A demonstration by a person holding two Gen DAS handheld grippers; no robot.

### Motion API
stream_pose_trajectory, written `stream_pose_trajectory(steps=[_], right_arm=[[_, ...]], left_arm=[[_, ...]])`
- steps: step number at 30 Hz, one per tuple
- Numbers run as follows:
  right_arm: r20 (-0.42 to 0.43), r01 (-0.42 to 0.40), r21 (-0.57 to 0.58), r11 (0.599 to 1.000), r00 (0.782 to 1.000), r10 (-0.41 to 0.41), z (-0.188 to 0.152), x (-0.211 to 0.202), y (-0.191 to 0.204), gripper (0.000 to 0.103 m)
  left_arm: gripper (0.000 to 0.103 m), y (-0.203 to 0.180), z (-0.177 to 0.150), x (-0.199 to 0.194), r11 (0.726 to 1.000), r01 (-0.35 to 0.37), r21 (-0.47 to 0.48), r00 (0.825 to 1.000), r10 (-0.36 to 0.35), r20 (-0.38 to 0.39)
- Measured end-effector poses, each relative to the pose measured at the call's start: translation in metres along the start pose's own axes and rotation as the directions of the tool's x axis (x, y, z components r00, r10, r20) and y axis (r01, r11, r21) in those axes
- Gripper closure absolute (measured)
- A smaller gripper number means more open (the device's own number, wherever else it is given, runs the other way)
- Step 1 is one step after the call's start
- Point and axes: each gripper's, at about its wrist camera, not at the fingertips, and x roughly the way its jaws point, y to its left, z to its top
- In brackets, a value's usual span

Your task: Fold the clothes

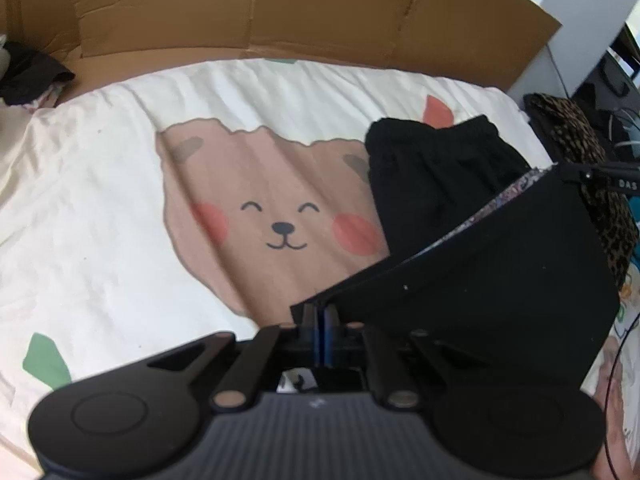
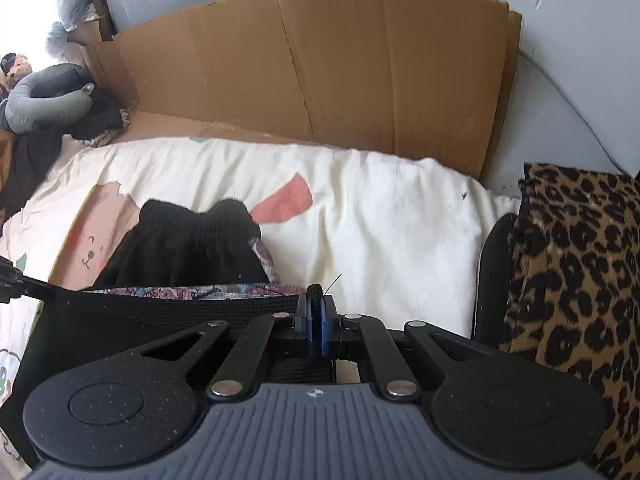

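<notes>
A black garment (image 1: 480, 280) with a patterned lining hangs stretched between my two grippers above the bed. Its far part lies bunched on the sheet (image 1: 432, 168). My left gripper (image 1: 320, 314) is shut on the garment's near left corner. In the right wrist view the same black garment (image 2: 160, 320) runs leftward as a taut ribbed band, and my right gripper (image 2: 318, 300) is shut on its right end, where a small fold of cloth sticks up between the pads. The patterned lining (image 2: 180, 293) shows just behind the band.
The bed has a cream sheet (image 1: 100, 200) with a smiling bear print. Brown cardboard (image 1: 280, 8) stands along the far side. A leopard-print cloth (image 2: 572, 260) lies at the right. Dark clothes (image 2: 92, 116) and a grey neck pillow (image 2: 44, 104) sit at the far left.
</notes>
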Motion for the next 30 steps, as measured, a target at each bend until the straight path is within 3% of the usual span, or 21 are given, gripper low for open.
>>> stream_pose_trajectory(steps=[8,12,14,17,20,21,24,30], right_arm=[[-0.004,-0.003,0.017,1.000,1.000,0.003,-0.002,0.018,-0.001,0.101],[-0.015,-0.015,0.039,0.999,1.000,0.016,-0.004,0.023,-0.002,0.099],[-0.022,-0.017,0.037,0.999,1.000,0.018,-0.004,0.022,-0.002,0.098],[-0.020,-0.025,0.033,0.999,0.999,0.026,-0.003,0.016,-0.004,0.081],[-0.015,-0.034,0.044,0.998,0.999,0.035,-0.004,0.010,-0.009,0.075],[-0.017,-0.038,0.051,0.998,0.999,0.039,-0.004,0.009,-0.010,0.068],[-0.024,-0.059,0.078,0.995,0.998,0.061,-0.008,0.009,-0.015,0.063],[-0.065,-0.054,0.086,0.995,0.996,0.060,-0.019,0.026,-0.009,0.063]], left_arm=[[0.098,-0.003,-0.003,0.016,1.000,-0.022,0.010,0.999,0.022,-0.046],[0.076,-0.005,-0.004,0.017,0.998,-0.057,0.025,0.997,0.058,-0.048],[0.073,-0.006,-0.005,0.017,0.997,-0.064,0.044,0.997,0.066,-0.043],[0.073,-0.006,-0.006,0.019,0.997,-0.060,0.046,0.997,0.062,-0.046],[0.073,-0.005,-0.006,0.021,0.997,-0.054,0.051,0.997,0.056,-0.045],[0.072,-0.005,-0.006,0.022,0.997,-0.052,0.054,0.998,0.055,-0.044],[0.068,-0.002,-0.008,0.025,0.998,-0.046,0.040,0.998,0.047,-0.048],[0.069,-0.005,-0.011,0.027,0.997,-0.044,0.060,0.999,0.045,-0.026]])
